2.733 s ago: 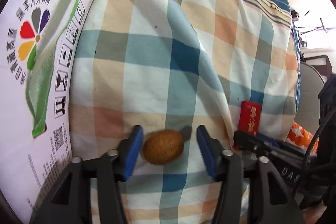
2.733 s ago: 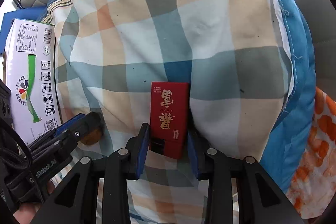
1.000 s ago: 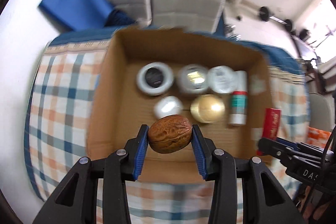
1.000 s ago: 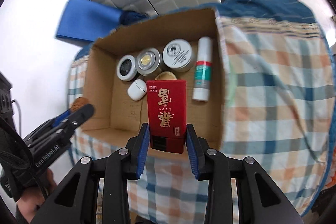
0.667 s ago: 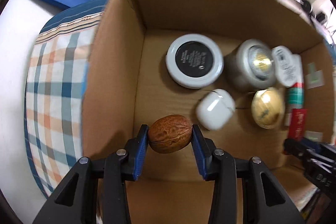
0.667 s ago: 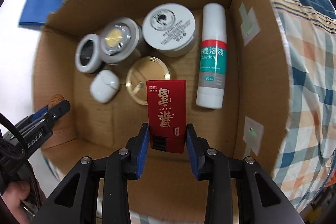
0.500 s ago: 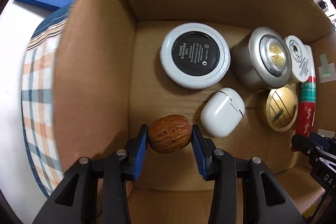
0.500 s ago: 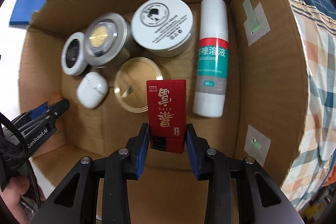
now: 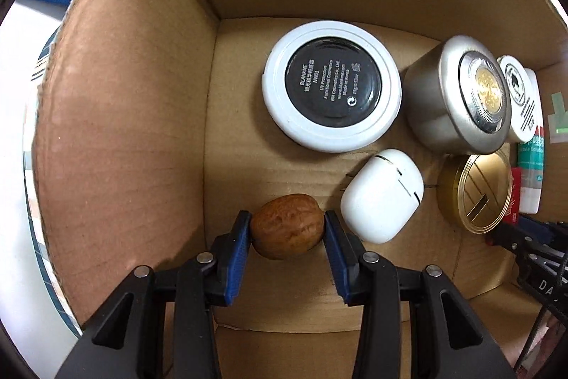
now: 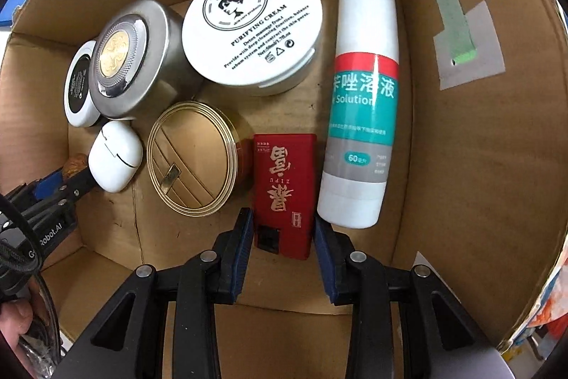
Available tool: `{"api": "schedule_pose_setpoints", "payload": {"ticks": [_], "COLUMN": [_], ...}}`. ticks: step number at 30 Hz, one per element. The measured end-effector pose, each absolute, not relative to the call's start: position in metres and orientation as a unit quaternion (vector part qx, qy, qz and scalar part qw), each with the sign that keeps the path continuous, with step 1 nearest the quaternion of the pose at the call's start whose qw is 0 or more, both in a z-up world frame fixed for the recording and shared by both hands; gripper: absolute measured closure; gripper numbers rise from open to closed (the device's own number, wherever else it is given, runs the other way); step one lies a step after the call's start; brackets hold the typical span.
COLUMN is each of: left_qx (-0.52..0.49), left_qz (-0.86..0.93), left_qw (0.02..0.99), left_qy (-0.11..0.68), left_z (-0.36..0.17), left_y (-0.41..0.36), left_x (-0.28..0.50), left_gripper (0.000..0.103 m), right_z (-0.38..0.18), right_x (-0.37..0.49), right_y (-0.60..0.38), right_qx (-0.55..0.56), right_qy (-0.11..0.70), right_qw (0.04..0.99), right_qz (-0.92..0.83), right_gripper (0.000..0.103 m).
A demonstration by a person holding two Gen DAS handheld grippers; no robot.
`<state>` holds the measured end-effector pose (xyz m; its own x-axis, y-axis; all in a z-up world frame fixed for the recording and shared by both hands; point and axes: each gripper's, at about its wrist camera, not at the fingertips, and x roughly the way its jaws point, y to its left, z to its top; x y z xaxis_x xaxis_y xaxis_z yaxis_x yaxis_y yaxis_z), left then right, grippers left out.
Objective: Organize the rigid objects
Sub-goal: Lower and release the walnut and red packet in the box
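Note:
My left gripper (image 9: 287, 229) is shut on a brown walnut (image 9: 287, 225) and holds it low inside the cardboard box (image 9: 117, 130), near the left wall, beside a white earbud case (image 9: 381, 196). My right gripper (image 10: 282, 231) is shut on a red rectangular box with gold characters (image 10: 284, 190), low inside the same cardboard box (image 10: 490, 144), between a gold round tin (image 10: 193, 164) and a white and teal bottle (image 10: 360, 102). The left gripper also shows at the left of the right wrist view (image 10: 65, 176).
The box holds a white compact with a black label (image 9: 332, 86), a silver tin with a gold centre (image 9: 458, 98), a white cream jar (image 10: 252, 23), the earbud case (image 10: 115, 157) and the bottle. Green tape (image 10: 458, 31) is on the right wall.
Both grippers have moved from the checked cloth to above the box and then down into it, each still holding its object. The box floor and contents are now much closer.

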<state>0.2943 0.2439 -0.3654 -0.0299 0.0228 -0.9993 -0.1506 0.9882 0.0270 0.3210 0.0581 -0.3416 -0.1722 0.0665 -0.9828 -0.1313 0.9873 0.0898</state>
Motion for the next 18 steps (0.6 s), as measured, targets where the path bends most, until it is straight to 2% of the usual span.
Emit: {"api": "schedule_pose_setpoints", "payload": {"ticks": [4, 5, 6, 7, 10, 12, 15, 16, 18], "left_qx": [-0.045, -0.045, -0.048, -0.054, -0.063, -0.070, -0.077, -0.077, -0.078], "left_qz": [0.061, 0.063, 0.062, 0.057, 0.058, 0.056, 0.056, 0.056, 0.058], "left_qw": [0.696, 0.698, 0.699, 0.701, 0.710, 0.719, 0.733, 0.736, 0.745], "left_qy": [0.714, 0.712, 0.711, 0.709, 0.699, 0.689, 0.673, 0.670, 0.660], "left_z": [-0.358, -0.354, -0.351, -0.346, -0.329, -0.317, -0.295, -0.290, -0.275], "left_y": [0.244, 0.244, 0.244, 0.243, 0.242, 0.242, 0.241, 0.241, 0.241], "left_x": [0.295, 0.294, 0.293, 0.290, 0.284, 0.279, 0.273, 0.271, 0.267], "left_gripper": [0.060, 0.058, 0.053, 0.050, 0.038, 0.013, 0.001, 0.001, 0.000], "right_z": [-0.341, -0.340, -0.340, -0.336, -0.321, -0.309, -0.284, -0.276, -0.260], "right_x": [0.323, 0.322, 0.326, 0.324, 0.317, 0.314, 0.309, 0.309, 0.305], "right_y": [0.062, 0.063, 0.061, 0.063, 0.066, 0.071, 0.076, 0.077, 0.078], "right_qx": [-0.023, -0.025, -0.025, -0.023, -0.021, -0.025, -0.031, -0.035, -0.040], "right_qy": [0.764, 0.763, 0.763, 0.760, 0.753, 0.746, 0.731, 0.725, 0.712], "right_qw": [0.641, 0.642, 0.643, 0.646, 0.655, 0.663, 0.679, 0.686, 0.699], "right_qz": [0.068, 0.066, 0.063, 0.062, 0.062, 0.061, 0.062, 0.058, 0.054], "right_gripper": [0.063, 0.056, 0.051, 0.040, 0.031, 0.024, 0.012, 0.006, 0.005]}}
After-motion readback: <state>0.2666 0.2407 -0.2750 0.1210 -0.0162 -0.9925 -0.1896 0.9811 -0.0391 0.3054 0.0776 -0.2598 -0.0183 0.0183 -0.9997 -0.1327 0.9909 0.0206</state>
